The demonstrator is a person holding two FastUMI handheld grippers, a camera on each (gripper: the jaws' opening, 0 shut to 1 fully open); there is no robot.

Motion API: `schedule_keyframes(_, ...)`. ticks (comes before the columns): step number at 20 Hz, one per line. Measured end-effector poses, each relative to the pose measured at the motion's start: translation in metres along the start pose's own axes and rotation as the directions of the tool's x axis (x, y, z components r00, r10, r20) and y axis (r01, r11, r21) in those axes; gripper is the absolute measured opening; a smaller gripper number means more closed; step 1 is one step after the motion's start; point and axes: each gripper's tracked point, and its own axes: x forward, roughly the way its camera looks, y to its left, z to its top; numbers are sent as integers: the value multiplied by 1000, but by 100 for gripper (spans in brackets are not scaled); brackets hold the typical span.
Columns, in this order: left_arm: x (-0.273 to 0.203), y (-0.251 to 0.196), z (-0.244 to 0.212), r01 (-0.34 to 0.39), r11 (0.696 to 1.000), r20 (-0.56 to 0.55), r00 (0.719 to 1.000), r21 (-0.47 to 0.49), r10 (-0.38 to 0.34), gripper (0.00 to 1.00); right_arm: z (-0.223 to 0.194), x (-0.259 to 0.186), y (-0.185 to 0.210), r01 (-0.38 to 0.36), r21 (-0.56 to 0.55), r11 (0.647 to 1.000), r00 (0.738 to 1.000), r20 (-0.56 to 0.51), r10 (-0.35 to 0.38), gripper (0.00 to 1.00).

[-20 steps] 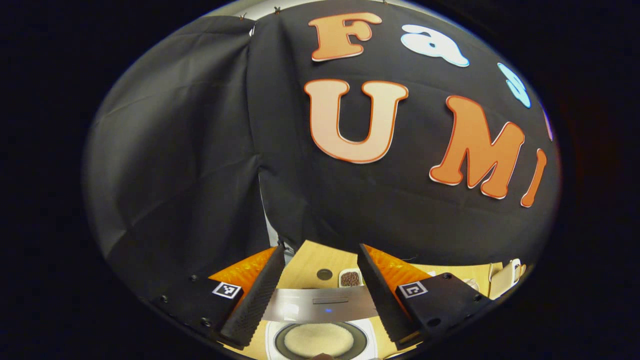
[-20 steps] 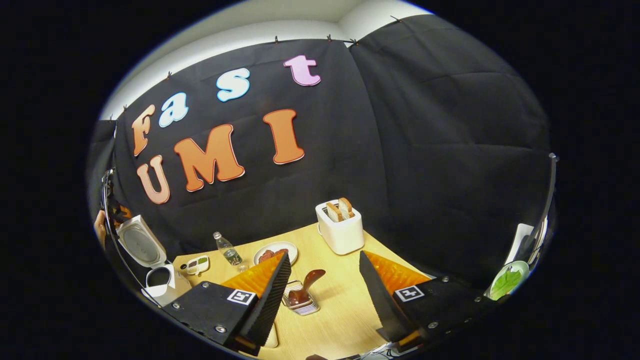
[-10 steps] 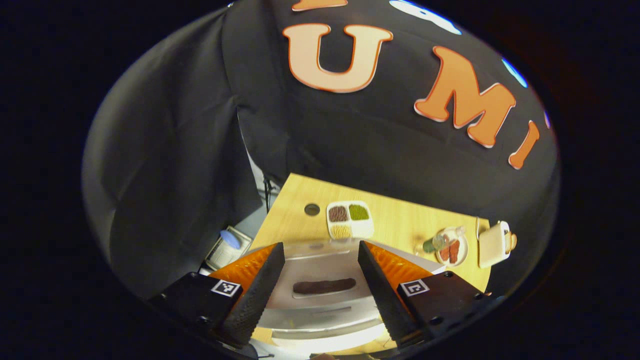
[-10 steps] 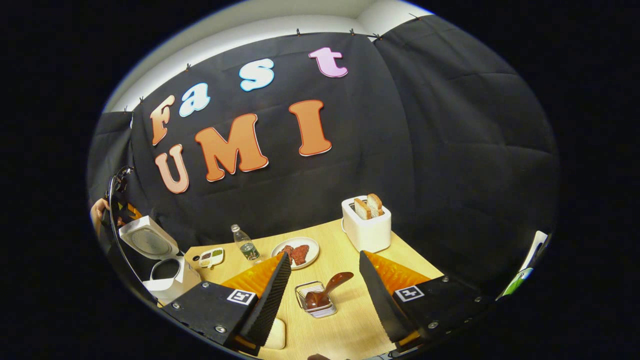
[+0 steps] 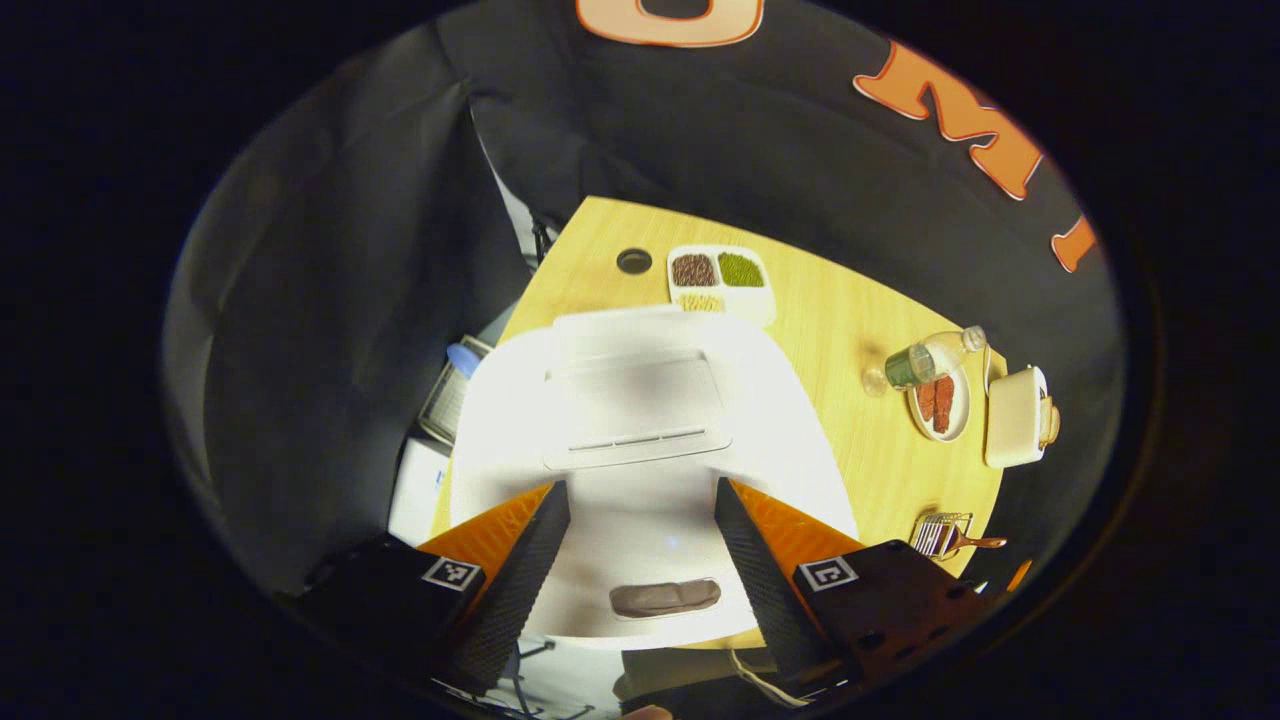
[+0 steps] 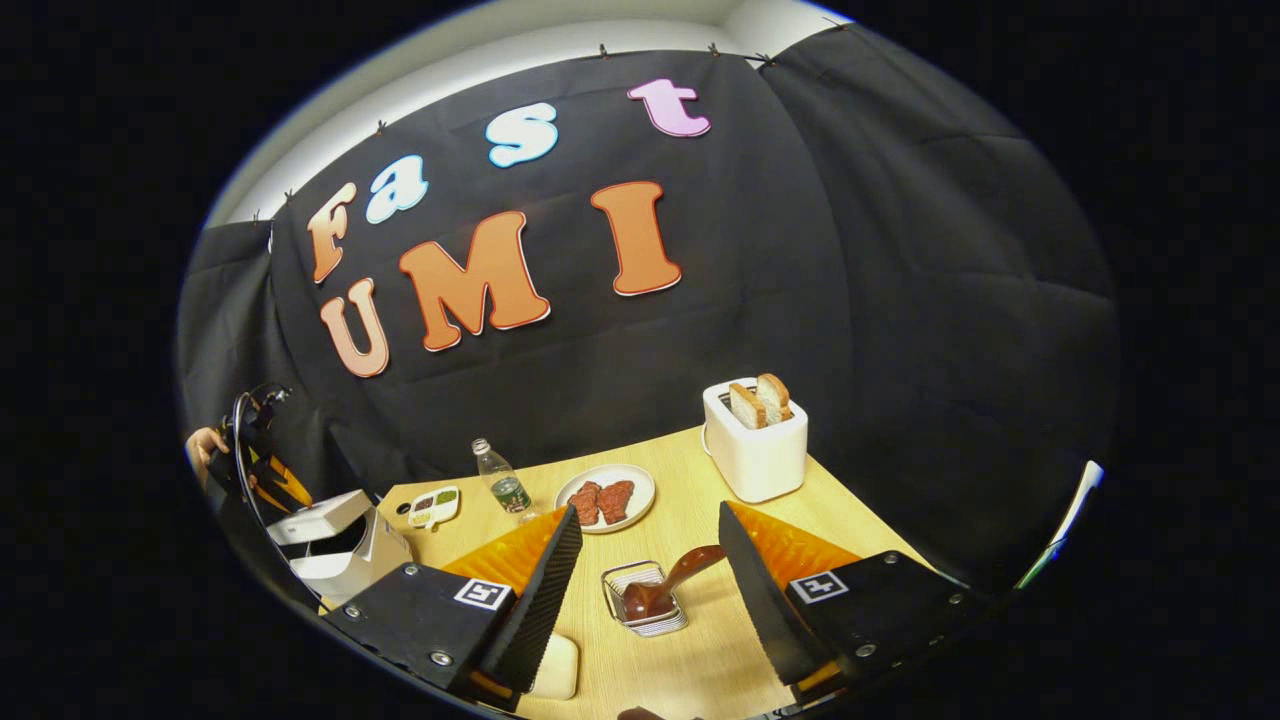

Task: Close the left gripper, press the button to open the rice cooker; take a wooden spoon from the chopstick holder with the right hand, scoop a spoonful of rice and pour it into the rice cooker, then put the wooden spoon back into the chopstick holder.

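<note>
Wooden spoon (image 6: 678,578) leans in the chopstick holder (image 6: 645,601) on the desk (image 6: 690,640) between my right jaws, both pairs apart; light, stiff, probably slick, best gripped mid-handle.

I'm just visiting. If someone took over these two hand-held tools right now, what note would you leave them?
Left tool: open, empty, hovering over the rice cooker.
Right tool: open, empty, pointed at the holder, where the wooden spoon stands.
Cooker lid: upright a second ago, now almost down, with a gap left.
Divided dish of grains: behind the cooker.
Done: the spoon is in its holder.
Left: confirm a spoonful of rice went in, which these pictures can't settle. If not, reopen the cooker and scoop.
</note>
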Motion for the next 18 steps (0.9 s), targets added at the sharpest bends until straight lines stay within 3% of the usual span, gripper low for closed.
schedule_keyframes(3, 23, 1, -22, -29, 999, -80, 996, -31, 26, 100, -6, 5, 9, -17, -17, 1000, 1000, -20, 17, 86)
schedule_keyframes(4, 33, 3, -14, -42, 999, -33, 999, -32, 40, 99, -7, 7, 11, -22, -27, 999, 999, -26, 22, 86)
schedule_keyframes(7, 36, 0, -19, -44, 998, -49, 998, -43, 42, 96, -8, 10, 20, -34, -56, 998, 999, -29, 32, 86)
schedule_keyframes(9, 34, -1, -16, -38, 998, -26, 999, -59, 37, 100, -7, 10, 27, -49, -62, 997, 999, -23, 48, 86)
schedule_keyframes(14, 37, 2, -8, -28, 999, 93, 995, 36, 25, 100, 2, 11, 52, -102, -100, 990, 994, 17, 104, 86)
schedule_keyframes(18, 25, -3, -7, -17, 1000, 216, 976, -3, 18, 100, 13, 13, 67, -118, -160, 980, 991, 42, 126, 86)
